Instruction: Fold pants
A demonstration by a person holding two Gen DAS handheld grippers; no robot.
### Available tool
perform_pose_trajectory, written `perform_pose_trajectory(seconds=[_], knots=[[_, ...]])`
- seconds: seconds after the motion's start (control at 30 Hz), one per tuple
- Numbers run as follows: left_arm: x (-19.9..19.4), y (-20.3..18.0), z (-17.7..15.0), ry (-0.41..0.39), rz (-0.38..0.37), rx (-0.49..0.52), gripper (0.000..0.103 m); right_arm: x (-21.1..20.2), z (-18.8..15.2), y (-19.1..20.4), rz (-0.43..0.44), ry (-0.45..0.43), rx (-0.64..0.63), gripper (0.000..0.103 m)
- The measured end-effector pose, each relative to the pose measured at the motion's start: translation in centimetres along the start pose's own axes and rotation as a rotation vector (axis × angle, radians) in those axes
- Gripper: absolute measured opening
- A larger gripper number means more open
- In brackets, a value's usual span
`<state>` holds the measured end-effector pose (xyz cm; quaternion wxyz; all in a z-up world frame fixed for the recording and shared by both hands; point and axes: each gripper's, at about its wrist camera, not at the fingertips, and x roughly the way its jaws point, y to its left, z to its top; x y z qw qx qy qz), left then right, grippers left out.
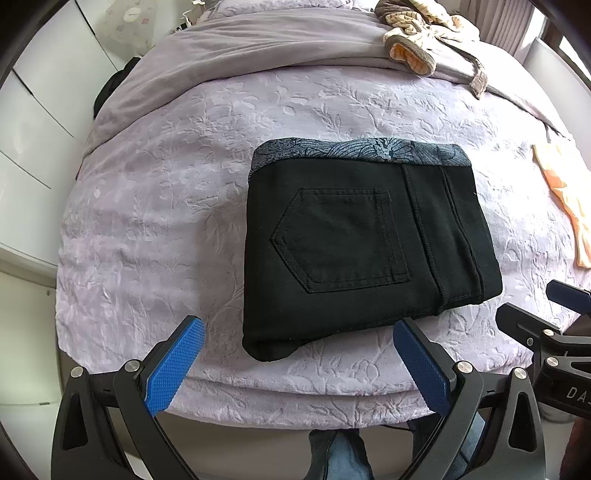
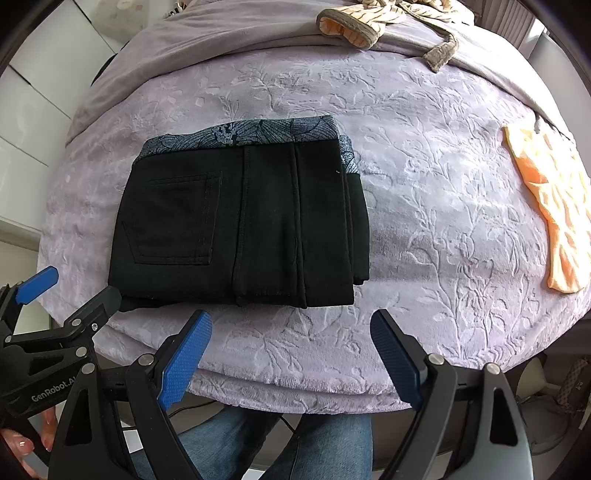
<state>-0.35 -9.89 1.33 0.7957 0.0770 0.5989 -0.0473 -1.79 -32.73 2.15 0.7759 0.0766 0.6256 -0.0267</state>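
Observation:
Black pants (image 1: pixel 362 240) lie folded into a compact rectangle on the lilac bedspread (image 1: pixel 177 206), back pocket up, with a blue-grey patterned lining showing along the far edge. They also show in the right wrist view (image 2: pixel 240 221). My left gripper (image 1: pixel 299 330) is open and empty, just short of the bundle's near edge. My right gripper (image 2: pixel 291 326) is open and empty, near the bundle's near right corner. Each gripper shows in the other's view: the right one (image 1: pixel 546 317) and the left one (image 2: pixel 66 291).
An orange garment (image 2: pixel 554 206) lies at the bed's right side, also in the left wrist view (image 1: pixel 569 199). A striped beige and brown garment (image 1: pixel 432 33) lies at the far end on a folded lilac blanket (image 1: pixel 258 48). White cabinets (image 1: pixel 33 122) stand left. The person's jeans-clad legs (image 2: pixel 288 443) are below.

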Motion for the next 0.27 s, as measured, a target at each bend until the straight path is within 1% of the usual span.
perform_pose_trajectory(seconds=[0.27], knots=[[-0.09,0.19,0.05,-0.019,-0.022,0.003,0.103,0.31,0.39,0.14,-0.003,0.007,-0.013,0.090]])
